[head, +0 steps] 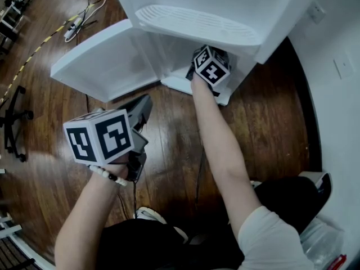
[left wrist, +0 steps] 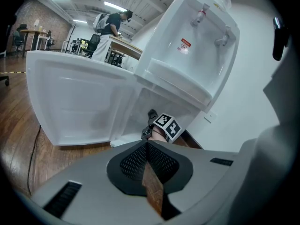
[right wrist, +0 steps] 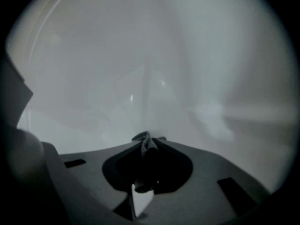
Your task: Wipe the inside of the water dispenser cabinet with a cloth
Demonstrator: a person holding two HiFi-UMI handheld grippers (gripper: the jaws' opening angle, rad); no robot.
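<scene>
The white water dispenser (head: 225, 4) stands with its lower cabinet door (head: 104, 58) swung open to the left. My right gripper (head: 203, 58) reaches into the cabinet opening (head: 169, 52); only its marker cube and rear show in the head view. In the right gripper view the right gripper (right wrist: 146, 137) is shut on a dark cloth (right wrist: 144, 170), close to the pale inner wall (right wrist: 154, 78). My left gripper (head: 147, 100) hovers over the wooden floor outside the cabinet. Its jaws (left wrist: 146, 144) are shut with nothing in them, pointing at the cabinet and the right gripper (left wrist: 154, 122).
The open door (left wrist: 70, 100) takes up the space left of the cabinet. A white wall with sockets (head: 343, 66) runs along the right. Cables and a power strip (head: 73, 30) lie on the floor at the back left, a chair base (head: 14, 122) at the left. A person (left wrist: 105, 32) stands far off.
</scene>
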